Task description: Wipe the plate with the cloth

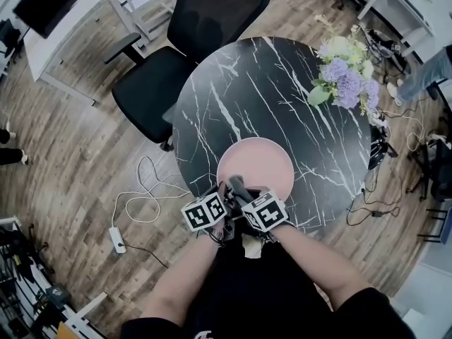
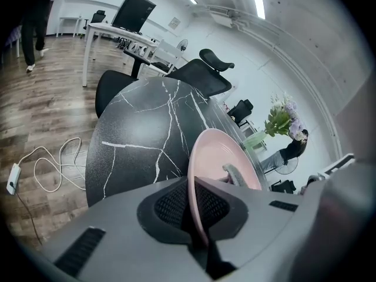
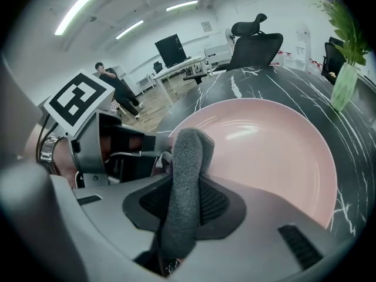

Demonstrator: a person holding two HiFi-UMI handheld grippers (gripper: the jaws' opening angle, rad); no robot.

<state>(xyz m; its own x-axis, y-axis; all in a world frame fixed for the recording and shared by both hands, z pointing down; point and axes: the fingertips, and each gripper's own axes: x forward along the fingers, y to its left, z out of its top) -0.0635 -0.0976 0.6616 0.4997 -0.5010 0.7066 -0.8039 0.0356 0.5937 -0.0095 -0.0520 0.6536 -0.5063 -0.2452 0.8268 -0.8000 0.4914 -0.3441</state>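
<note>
Plate point(image 1: 258, 162) clamped, cloth at its rim

Seen from beside the round black marble table point(image 1: 282, 97), the pink plate lies at the edge nearest the person. The left tool point(image 2: 197, 209) is closed on the plate's near rim, one jaw on each side. The right tool point(image 3: 185, 207), just beside it, is clamped on a folded grey cloth point(image 3: 188, 157). The cloth's free end stands over the plate's near edge, though contact cannot be confirmed. A vase of purple flowers point(image 1: 346, 76) stands at the table's far right, and a black office chair point(image 1: 191, 41) is beyond it.
</note>
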